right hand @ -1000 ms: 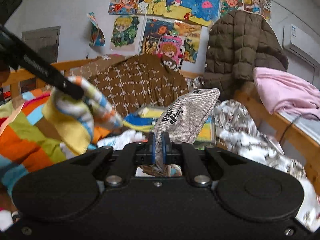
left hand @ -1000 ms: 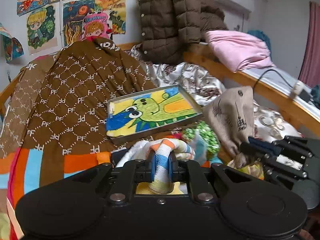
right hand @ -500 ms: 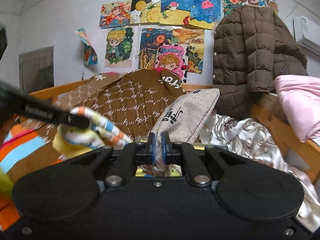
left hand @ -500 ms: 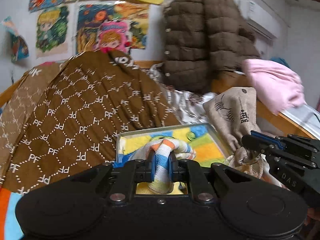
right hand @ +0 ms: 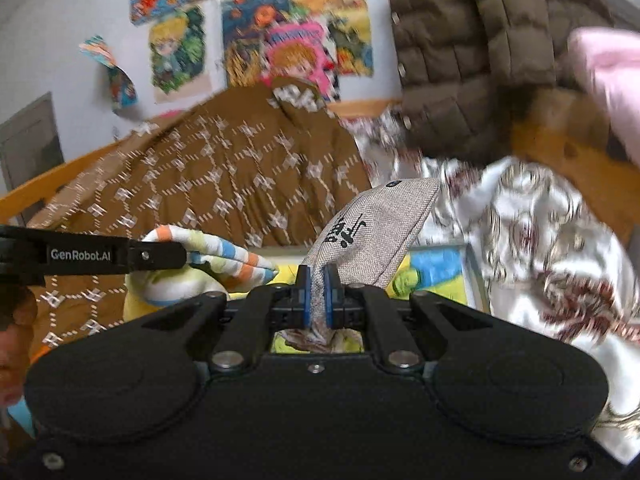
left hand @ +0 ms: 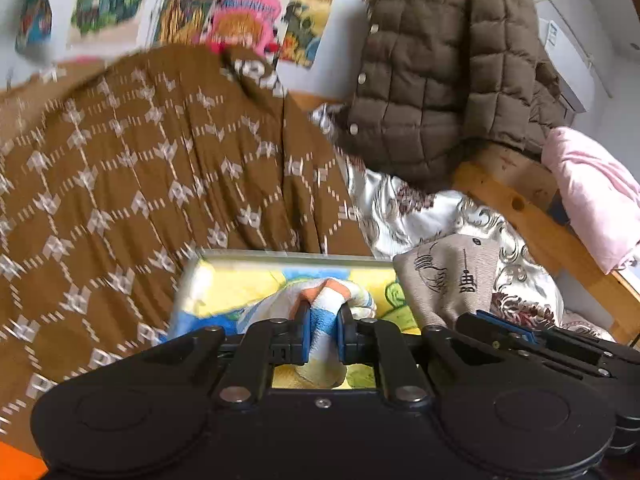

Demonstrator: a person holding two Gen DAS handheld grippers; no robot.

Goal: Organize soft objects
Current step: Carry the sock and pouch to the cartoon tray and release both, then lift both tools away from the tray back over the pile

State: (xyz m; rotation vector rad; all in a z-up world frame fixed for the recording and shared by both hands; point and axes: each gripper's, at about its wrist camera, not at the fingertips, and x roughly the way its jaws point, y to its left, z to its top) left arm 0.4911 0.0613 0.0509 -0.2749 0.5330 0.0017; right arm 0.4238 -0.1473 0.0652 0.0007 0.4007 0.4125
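Observation:
A soft striped cloth (left hand: 326, 312), banded white, blue, orange and yellow, is pinched in my left gripper (left hand: 323, 322), which is shut on it. The same striped cloth (right hand: 224, 258) hangs from the left gripper (right hand: 176, 254) at the left of the right wrist view. My right gripper (right hand: 316, 300) is shut on a grey-beige fabric pouch (right hand: 372, 228) with black print, which stands up and to the right from the pads. That pouch (left hand: 448, 276) and the right gripper (left hand: 484, 316) appear at the lower right of the left wrist view. Both bundles hang over a shallow tray with a bright cartoon picture (left hand: 256, 280).
A brown patterned blanket (left hand: 140, 184) covers the bed on the left. A brown quilted jacket (left hand: 444, 80) hangs at the back. Silvery floral bedding (right hand: 540, 248) lies to the right, by a wooden bed rail (left hand: 532, 216) and a pink cloth (left hand: 592, 192). Drawings are pinned to the wall.
Both grippers have travelled together toward the wall and the brown blanket, and a little lower, each keeping its cloth. The cartoon tray now lies directly under the held items.

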